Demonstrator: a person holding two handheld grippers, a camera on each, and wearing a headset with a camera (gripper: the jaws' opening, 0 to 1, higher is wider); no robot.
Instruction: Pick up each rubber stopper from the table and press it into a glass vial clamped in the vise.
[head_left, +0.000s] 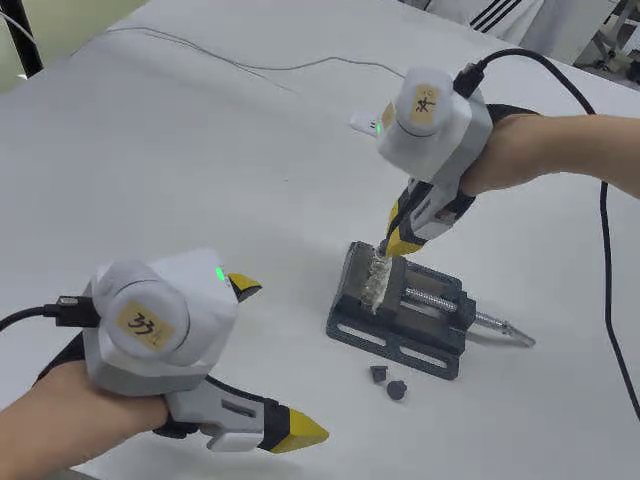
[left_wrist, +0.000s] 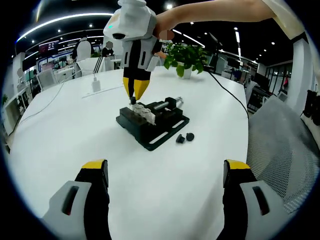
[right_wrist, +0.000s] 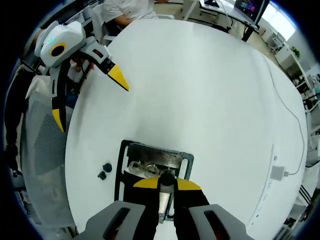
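R tool (head_left: 393, 243): 1 stopper (right_wrist: 167, 176) | table (head_left: 250, 180): 2 stoppers (head_left: 379, 374) (head_left: 397, 389) | 1 vise (head_left: 400, 345)

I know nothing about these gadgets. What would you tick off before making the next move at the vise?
1. Right gripper shut on the small dark rubber stopper: ok.
2. Stopper over the clear glass vials in the dark metal vise: ok.
3. Stopper fully seated in a vial: cannot tell.
4. Vials sitting between the vise's clamping faces: ok.
5. Left gripper open and apart from the vise: ok.
6. Spare dark stoppers, two, lying on the white table beside the vise: ok.
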